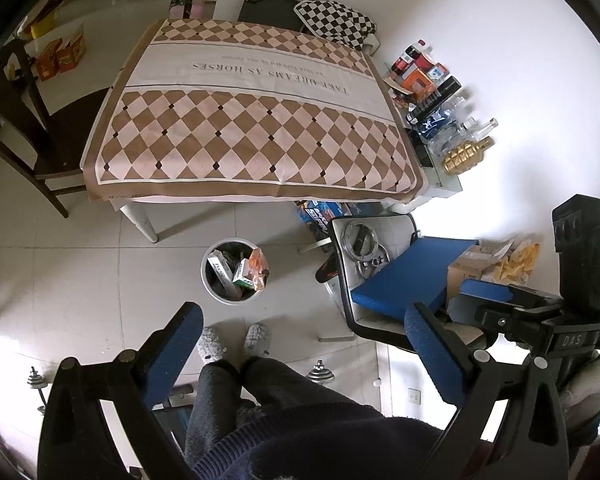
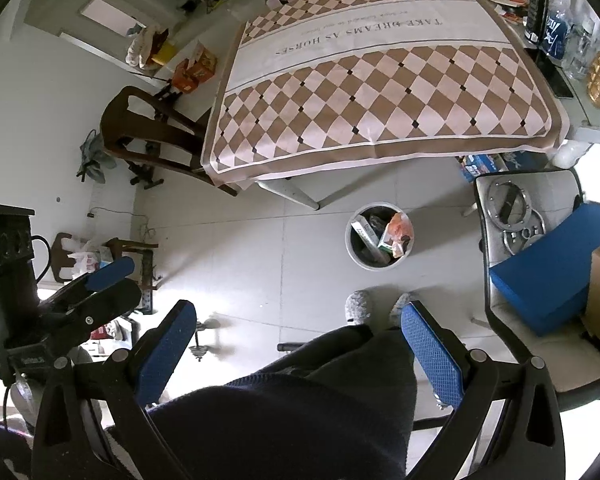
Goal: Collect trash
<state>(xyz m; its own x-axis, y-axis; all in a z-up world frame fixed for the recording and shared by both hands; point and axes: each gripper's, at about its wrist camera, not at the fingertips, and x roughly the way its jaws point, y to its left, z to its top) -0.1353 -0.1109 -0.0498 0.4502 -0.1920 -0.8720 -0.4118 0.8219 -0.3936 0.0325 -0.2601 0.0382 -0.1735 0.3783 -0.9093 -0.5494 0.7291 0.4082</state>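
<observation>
Trash fills 1 round grey bin standing upright on the tiled floor, at 12 o'clock from 2 grey slippers: about 3 cartons and 1 orange wrapper, the long white carton leaning toward 11 o'clock. Left hand-held gripper and right hand-held gripper both gape wide, holding nothing. 1 checked counter stands beyond.
</observation>
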